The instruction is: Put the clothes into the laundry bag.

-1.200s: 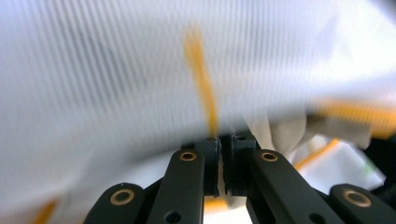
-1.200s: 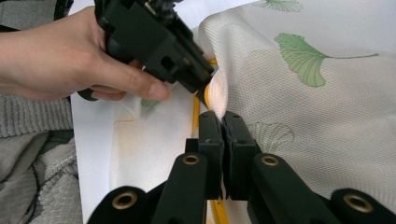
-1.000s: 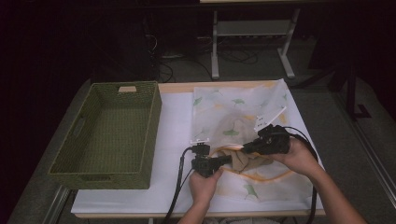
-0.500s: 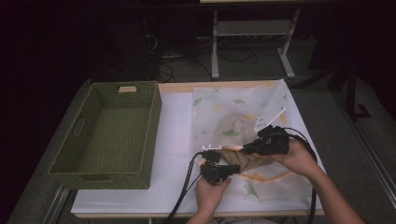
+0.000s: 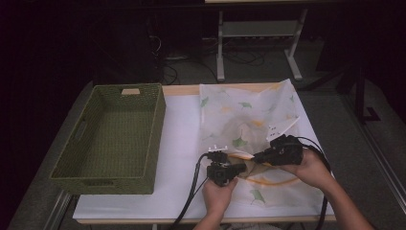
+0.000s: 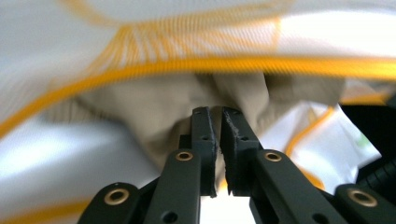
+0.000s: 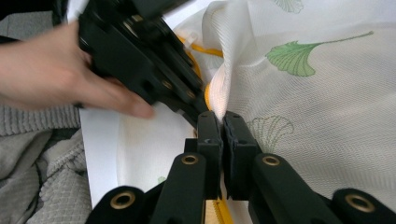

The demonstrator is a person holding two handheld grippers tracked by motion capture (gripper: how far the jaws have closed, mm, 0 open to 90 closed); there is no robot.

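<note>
High view: a white mesh laundry bag point(image 5: 249, 120) printed with green ginkgo leaves and trimmed in orange lies spread on the right half of the white table top point(image 5: 179, 124), its far edge at the table's back rim and its near part bunched up between the two grippers. A beige garment point(image 5: 253, 168) sits inside the bag's near part, seen through its opening.

The left gripper point(image 5: 243, 167) points rightward into that bunched opening. In the left gripper view its tips point(image 6: 217, 112) stand almost together with a thin slit between them, and they have just been opening slightly; the beige cloth point(image 6: 163, 112) lies right at the tips, but whether a fold is actually pinched there I cannot tell. An orange-piped hem point(image 6: 196, 65) arches above.

The right gripper point(image 5: 256, 157) points leftward, meeting the left one over the bag. In the right gripper view it point(image 7: 221, 116) is clenched on a raised fold of the white mesh point(image 7: 219, 93), with the left hand point(image 7: 42, 70) and its black tool just beyond.

A woven green basket point(image 5: 153, 129) stands on the left side of the table, well apart from the bag
</note>
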